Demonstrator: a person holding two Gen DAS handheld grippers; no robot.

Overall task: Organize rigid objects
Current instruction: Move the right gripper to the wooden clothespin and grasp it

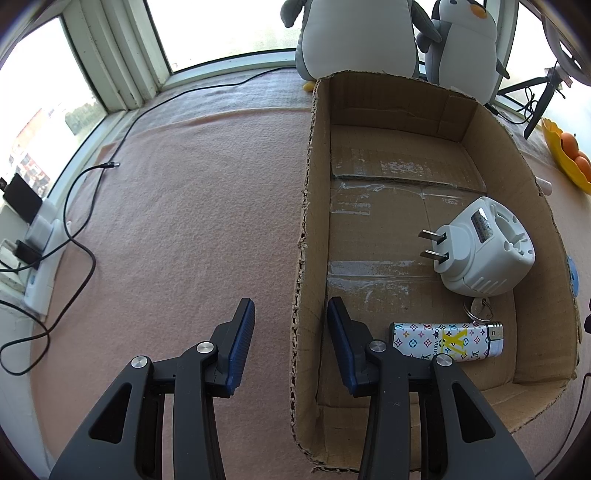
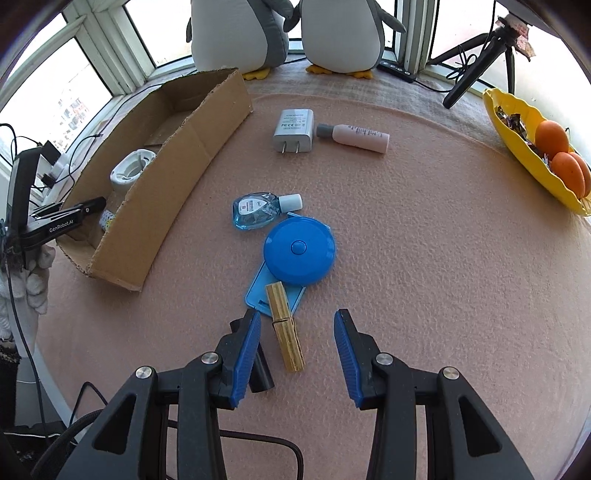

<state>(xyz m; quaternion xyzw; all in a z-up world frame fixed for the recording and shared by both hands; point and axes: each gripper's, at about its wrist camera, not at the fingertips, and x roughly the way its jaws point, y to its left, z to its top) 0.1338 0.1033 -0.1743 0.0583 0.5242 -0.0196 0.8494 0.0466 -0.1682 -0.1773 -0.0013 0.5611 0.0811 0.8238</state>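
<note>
An open cardboard box (image 1: 314, 184) lies on the pink cloth; it also shows in the right wrist view (image 2: 177, 155). Inside lie a white plug adapter (image 1: 484, 247), a patterned lighter (image 1: 447, 341) and a key ring (image 1: 478, 310). My left gripper (image 1: 291, 325) is open and empty, straddling the box's left wall. My right gripper (image 2: 297, 332) is open over a wooden clothespin (image 2: 284, 328), which lies between its fingers. Beyond lie a blue round tape measure (image 2: 299, 251), a blue flat piece (image 2: 258, 291), a blue clear bottle (image 2: 258, 210), a white charger (image 2: 294, 130) and a pink tube (image 2: 358, 138). A black cylinder (image 2: 260, 373) lies by the left finger.
Two plush penguins (image 2: 288, 33) stand at the back by the window. A yellow bowl of oranges (image 2: 535, 147) sits at the right. A tripod (image 2: 476, 62) stands at the back right. A power strip with cables (image 1: 40, 240) lies at the left edge.
</note>
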